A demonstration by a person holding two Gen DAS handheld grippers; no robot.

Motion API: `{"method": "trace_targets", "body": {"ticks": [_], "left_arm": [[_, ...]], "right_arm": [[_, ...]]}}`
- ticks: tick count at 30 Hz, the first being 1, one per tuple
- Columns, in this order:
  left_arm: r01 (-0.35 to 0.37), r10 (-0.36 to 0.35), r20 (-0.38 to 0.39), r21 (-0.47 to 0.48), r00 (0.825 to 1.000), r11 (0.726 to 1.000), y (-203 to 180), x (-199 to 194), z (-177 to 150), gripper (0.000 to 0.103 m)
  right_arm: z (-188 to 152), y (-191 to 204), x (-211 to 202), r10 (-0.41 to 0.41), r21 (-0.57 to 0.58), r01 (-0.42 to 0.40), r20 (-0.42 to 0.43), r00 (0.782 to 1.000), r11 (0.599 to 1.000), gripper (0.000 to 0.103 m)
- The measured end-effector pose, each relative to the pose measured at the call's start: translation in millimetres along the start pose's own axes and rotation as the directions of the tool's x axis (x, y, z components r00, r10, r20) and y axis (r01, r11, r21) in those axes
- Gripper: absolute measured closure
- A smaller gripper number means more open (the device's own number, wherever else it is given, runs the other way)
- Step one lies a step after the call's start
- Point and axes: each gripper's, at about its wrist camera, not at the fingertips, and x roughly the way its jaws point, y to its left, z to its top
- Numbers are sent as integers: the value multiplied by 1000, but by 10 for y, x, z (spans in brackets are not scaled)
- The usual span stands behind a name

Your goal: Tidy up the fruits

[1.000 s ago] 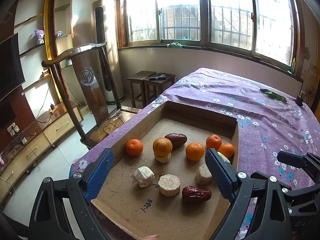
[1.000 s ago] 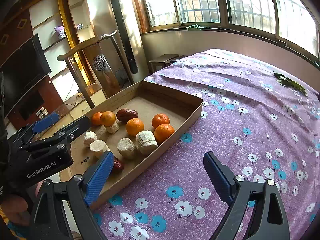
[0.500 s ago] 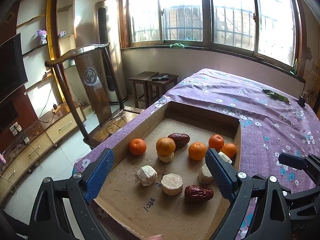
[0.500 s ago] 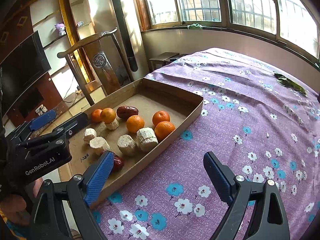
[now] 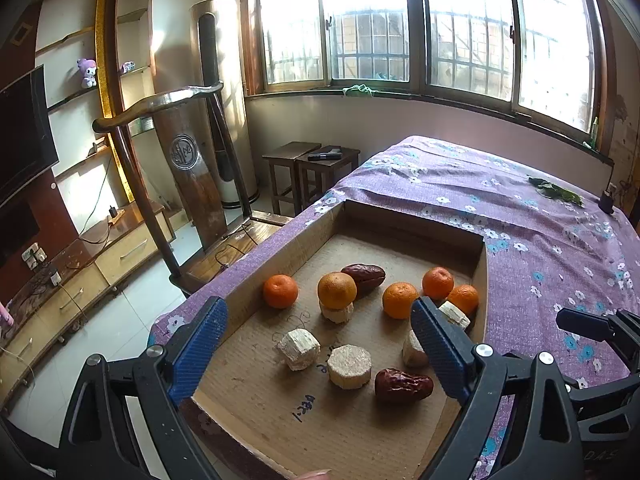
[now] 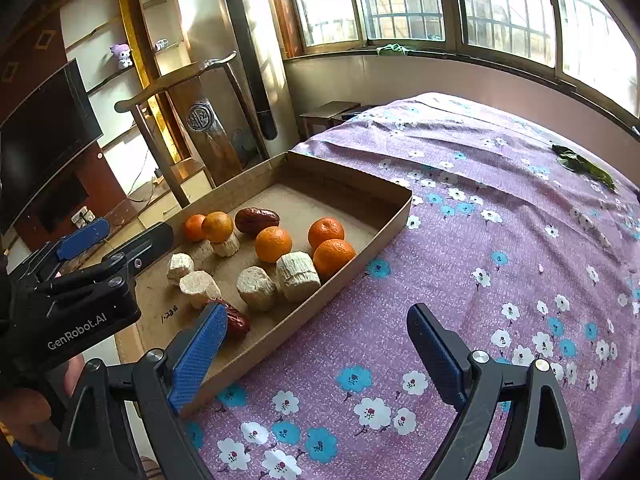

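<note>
A shallow cardboard tray [image 5: 412,224] [image 6: 352,178] lies on the purple flowered cloth. It holds several oranges [image 5: 280,291] [image 6: 273,244], two dark red dates [image 5: 403,385] [image 6: 256,220] and several pale cut sugarcane chunks [image 5: 349,366] [image 6: 297,271]. One orange [image 5: 337,290] sits on top of a chunk. My left gripper [image 5: 320,352] is open and empty above the tray's near end. My right gripper [image 6: 316,356] is open and empty over the cloth, at the tray's right edge.
The cloth-covered table [image 6: 500,208] stretches right and back, with green leaves [image 6: 584,166] far off. A wooden chair [image 5: 168,152], stools [image 5: 312,172] and a TV cabinet [image 5: 72,272] stand to the left, off the table's edge.
Both grippers have drifted slightly back and up; the tray appears a bit farther in each view. Nothing was grasped or moved.
</note>
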Motion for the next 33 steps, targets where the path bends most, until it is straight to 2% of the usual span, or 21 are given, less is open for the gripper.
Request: {"method": "trace_targets", "body": {"ticks": [33], "left_arm": [[-11,11,-13,-3,1000,1000,32,62,-57,11]], "right_arm": [[-17,4,110,10,2,-10,-29,1000,1000,9]]}}
